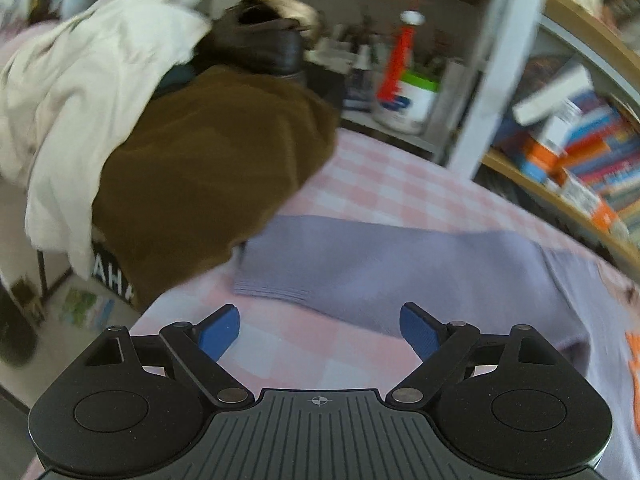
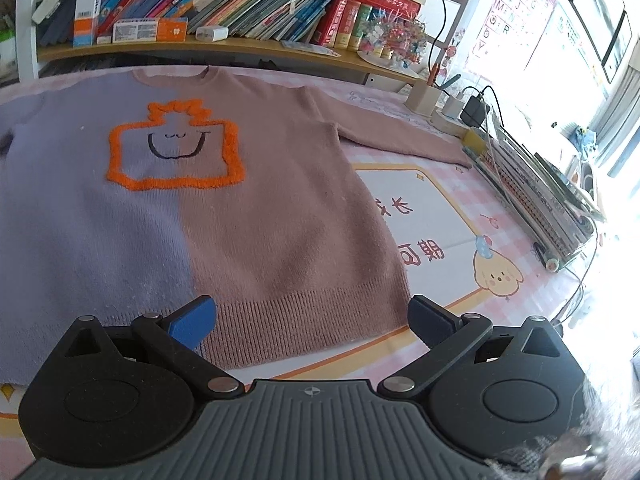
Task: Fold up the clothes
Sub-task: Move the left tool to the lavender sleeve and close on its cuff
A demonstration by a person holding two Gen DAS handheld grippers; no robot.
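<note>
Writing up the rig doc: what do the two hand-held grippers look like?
Both look identical. The left hand-held gripper and the right hand-held gripper have a matte black body, a ribbed grey centre plate with a small crosshair mark, round black side discs, silver pivot pins and black linkage arms ending in blue finger pads. No cables or sleeves show.

White letters "AH" legible on a dark panel (image 1: 114, 278) below the brown garment (image 1: 208, 184); alphabet letters A, E, I, M, R run down the wall chart (image 2: 514, 4); upside-down red Chinese characters sit on the mat's white panel (image 2: 420, 216), unread.
</note>
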